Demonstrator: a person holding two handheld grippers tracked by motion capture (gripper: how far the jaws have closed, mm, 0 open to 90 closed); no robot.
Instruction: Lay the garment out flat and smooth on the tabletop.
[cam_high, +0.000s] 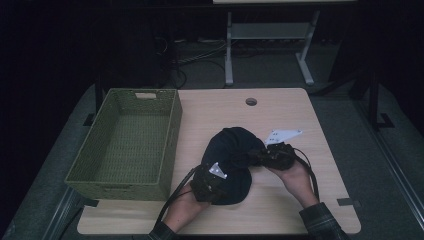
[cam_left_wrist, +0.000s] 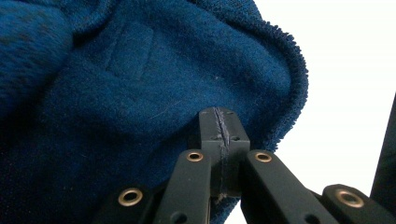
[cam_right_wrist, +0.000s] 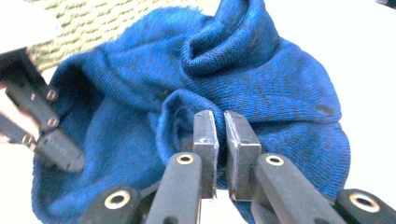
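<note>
Fingers of the left gripper (cam_left_wrist: 219, 135) stand pressed fully together on a thin edge of the dark blue knit hat (cam_left_wrist: 140, 93), with a line of fabric visible along the seam between the two pads. Fingers of the right gripper (cam_right_wrist: 227, 140) are nearly closed, a narrow gap remaining, and a fold of the same hat sits pinched between them. In the high view the hat (cam_high: 231, 155) lies on the light wooden table (cam_high: 300, 210), near the centre, rumpled, with the left gripper (cam_high: 212, 179) at its near-left edge and the right gripper (cam_high: 265, 154) at its right side. Each gripper is held in a hand entering from the near edge. A green woven basket (cam_high: 170, 145) stands on the left portion of the table, just beside the hat but not touching it. The right gripper view shows the left gripper (cam_right_wrist: 56, 149) at the hat's far edge.
</note>
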